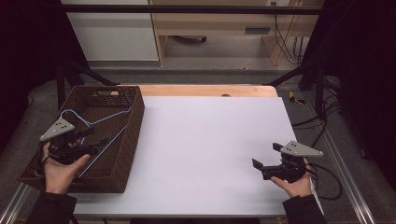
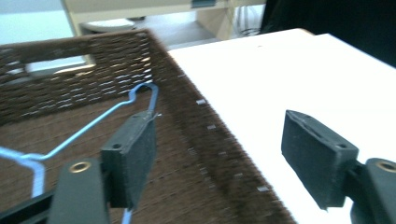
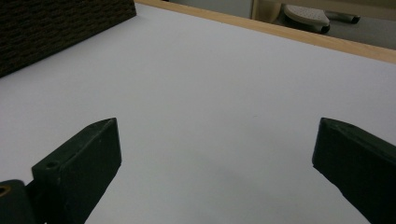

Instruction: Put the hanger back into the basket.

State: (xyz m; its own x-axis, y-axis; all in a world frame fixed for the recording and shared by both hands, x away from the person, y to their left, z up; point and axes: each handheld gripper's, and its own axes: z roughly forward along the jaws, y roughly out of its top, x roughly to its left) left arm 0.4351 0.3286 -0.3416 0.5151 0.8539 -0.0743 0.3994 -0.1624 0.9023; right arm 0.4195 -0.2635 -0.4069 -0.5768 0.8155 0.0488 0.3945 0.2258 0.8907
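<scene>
Nearest the person: right claw [image 1: 266,164] hovering over bare white worktop [image 1: 210,140], well apart from the basket [image 1: 133,135] on its right side, jaws standing wide apart w/ nothing between them. Right gripper view confirming: two black jaws spread, basket corner [image 3: 56,32] far off at upper left, wooden worktop edge [image 3: 327,44] running beyond.

Left claw [image 1: 95,137] hanging over the basket's near half, just inside its right wall. Jaws apart here too, not clamped on anything. In left gripper view, straddling that wall [image 2: 205,135]: one jaw inside the basket, the other out over the white worktop.

Blue wire hanger [image 1: 100,123] lying inside the basket on its floor, hook toward the basket's far-left, long bar running along the right wall. In left gripper view the hanger [image 2: 93,123] passing right by the inner jaw's pad; touching or just beside, can't tell.

Step in hand, prob.: closing in on the hanger for pickup, grip not yet made.

Next move, likely: shifting the left claw inward so both jaws clear the basket wall and bracket the wire, then squeezing. Thin wire, so needing a centred pinch on the pads or slipping out; wall close by, so risking a snag on lift. Right claw standing by, maybe for taking the hanger once clear of the basket.

Farthest: wooden furniture & cables on the floor behind the basket.
</scene>
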